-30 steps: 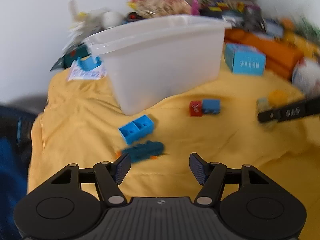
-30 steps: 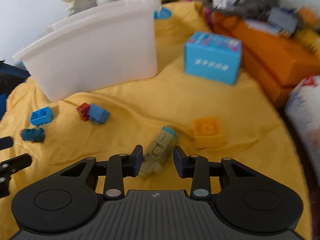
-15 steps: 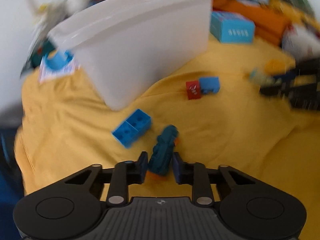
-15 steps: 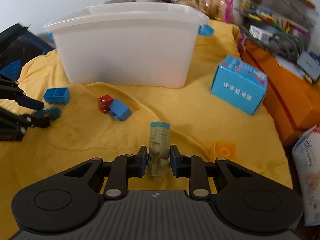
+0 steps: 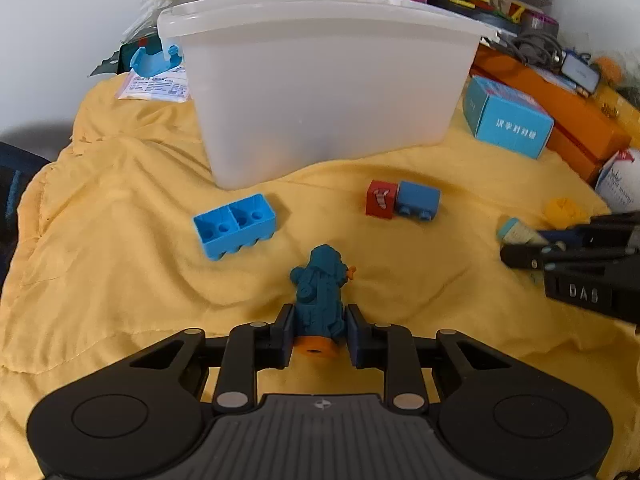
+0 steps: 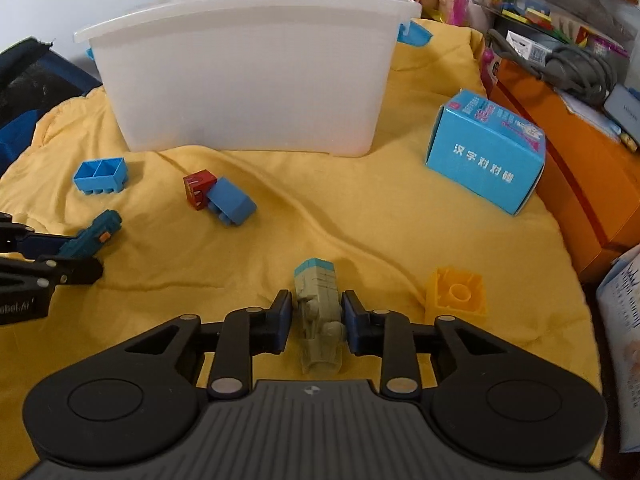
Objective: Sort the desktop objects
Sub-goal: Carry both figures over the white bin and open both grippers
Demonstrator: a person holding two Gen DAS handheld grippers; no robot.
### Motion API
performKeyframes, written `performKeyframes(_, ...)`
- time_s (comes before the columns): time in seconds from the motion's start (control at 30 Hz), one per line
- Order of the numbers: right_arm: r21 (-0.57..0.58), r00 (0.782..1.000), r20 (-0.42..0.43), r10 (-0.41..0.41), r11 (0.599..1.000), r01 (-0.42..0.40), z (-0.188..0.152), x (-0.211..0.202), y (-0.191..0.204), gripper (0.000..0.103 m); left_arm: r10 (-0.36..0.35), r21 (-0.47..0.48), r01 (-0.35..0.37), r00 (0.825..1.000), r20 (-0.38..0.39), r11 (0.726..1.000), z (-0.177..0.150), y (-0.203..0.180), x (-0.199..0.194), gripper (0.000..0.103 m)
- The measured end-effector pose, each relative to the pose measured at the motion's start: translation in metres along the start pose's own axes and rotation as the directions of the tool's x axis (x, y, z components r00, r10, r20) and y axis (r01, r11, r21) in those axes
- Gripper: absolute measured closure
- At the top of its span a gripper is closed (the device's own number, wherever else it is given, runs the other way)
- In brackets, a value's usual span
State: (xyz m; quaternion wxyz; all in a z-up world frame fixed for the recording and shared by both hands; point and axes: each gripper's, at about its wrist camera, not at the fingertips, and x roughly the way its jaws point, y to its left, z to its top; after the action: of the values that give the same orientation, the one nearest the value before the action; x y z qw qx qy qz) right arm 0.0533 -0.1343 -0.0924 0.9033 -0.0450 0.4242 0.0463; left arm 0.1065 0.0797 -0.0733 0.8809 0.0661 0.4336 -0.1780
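Two toys sat pinched at lower centre: my left gripper (image 5: 318,330), jaws easing apart, around the teal figure (image 5: 320,292); my right gripper (image 6: 314,320) clamping the olive figure (image 6: 320,312), presumably bound for the white bin (image 6: 248,72) above.

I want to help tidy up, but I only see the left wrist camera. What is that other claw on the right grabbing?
Observer: The right claw is shut on a grey-green toy train with a light blue end, which points toward the tub.
Operator: And the yellow thing next to it?
Observer: That is a yellow block. It lies hollow side up on the cloth, just right of the train and apart from it.
Operator: Is anything hiding by the tub?
Observer: A blue clip sticks out at the tub's far right corner.
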Motion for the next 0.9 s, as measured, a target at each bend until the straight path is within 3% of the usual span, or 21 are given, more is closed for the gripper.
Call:
performKeyframes(0.13, -0.014, 1.0, 0.017, 0.012, 1.0, -0.012, 0.006, -0.01, 0.001, 0.078, -0.025, 0.017, 0.024, 0.997, 0.068, 1.0, 0.008, -0.007, -0.021, 0.074)
performKeyframes(0.27, -0.032, 0.995, 0.101, 0.016, 0.999, -0.013, 0.025, -0.033, 0.004, 0.078, -0.041, 0.03, 0.037, 0.987, 0.156, 0.999, 0.03, -0.014, -0.054, 0.074)
performKeyframes(0.53, -0.055, 0.961, 0.274, 0.034, 0.998, -0.02, 0.085, -0.07, 0.006, 0.078, -0.011, 0.076, -0.015, 0.942, 0.335, 0.997, 0.094, -0.016, -0.101, 0.074)
performKeyframes(0.7, -0.069, 0.941, 0.335, 0.046, 0.997, -0.024, 0.126, -0.074, 0.008, 0.078, 0.019, 0.067, -0.049, 0.922, 0.387, 0.997, 0.131, -0.011, -0.104, 0.078)
performKeyframes(0.9, -0.078, 0.927, 0.371, 0.049, 0.997, -0.021, 0.168, -0.059, 0.01, 0.078, 0.039, 0.05, -0.063, 0.92, 0.39, 0.997, 0.161, -0.007, -0.086, 0.08)
